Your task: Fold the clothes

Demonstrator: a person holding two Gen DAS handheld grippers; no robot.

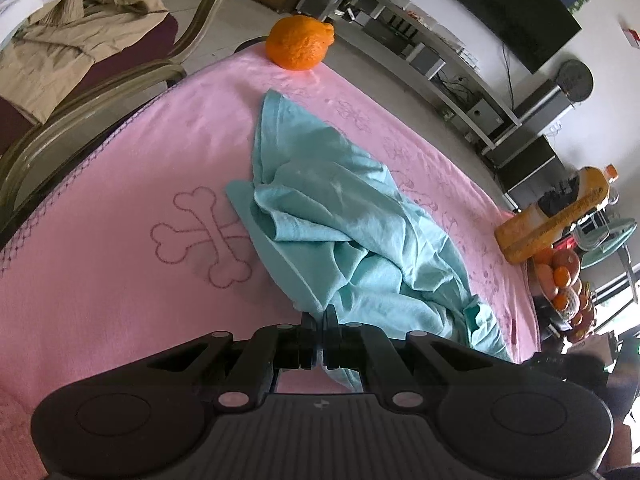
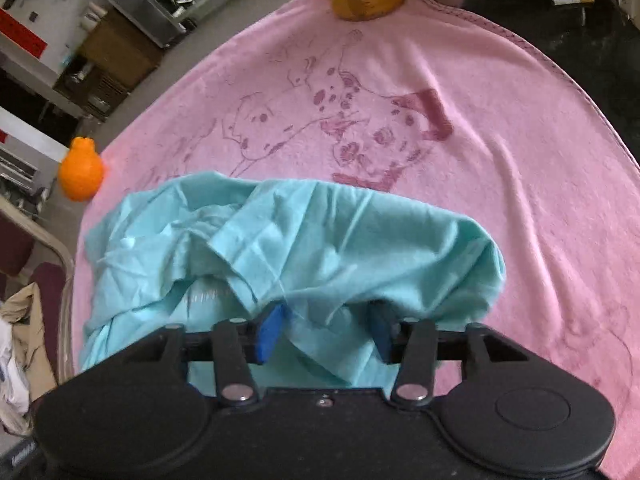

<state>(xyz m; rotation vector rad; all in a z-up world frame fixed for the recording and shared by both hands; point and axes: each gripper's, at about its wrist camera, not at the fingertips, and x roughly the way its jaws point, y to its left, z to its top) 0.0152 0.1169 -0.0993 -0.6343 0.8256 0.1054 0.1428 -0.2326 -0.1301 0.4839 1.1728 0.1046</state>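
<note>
The crumpled teal cotton garment (image 1: 340, 220) lies in a heap on the pink towel with dog and bone prints (image 1: 120, 184) that covers the desk (image 2: 600, 52), and both tongs are at its near edge, so neither has to travel to reach it. In the left wrist view its long axis runs from the left tongs (image 1: 320, 314) diagonally away toward the knobbly orange fruit (image 1: 300, 42) at the far edge of the towel, with a narrower tail of cloth at that far end and the bulk bunched close in. The left tongs are together, pinched on a near edge of the garment, and tilt down at the towel. The right tongs (image 2: 326, 328) show blue pads (image 2: 272, 330) standing apart with a fold of the same garment bunched between them; the pads do not look pressed on it, though the view is slightly blurred. They point steeply down, the cloth directly under and ahead of them. The orange plastic bottle (image 1: 556, 216) stands well apart at the towel's side. The next move probably turns on the right tongs taking that fold, so the two holds can draw the near edge out flat
</note>
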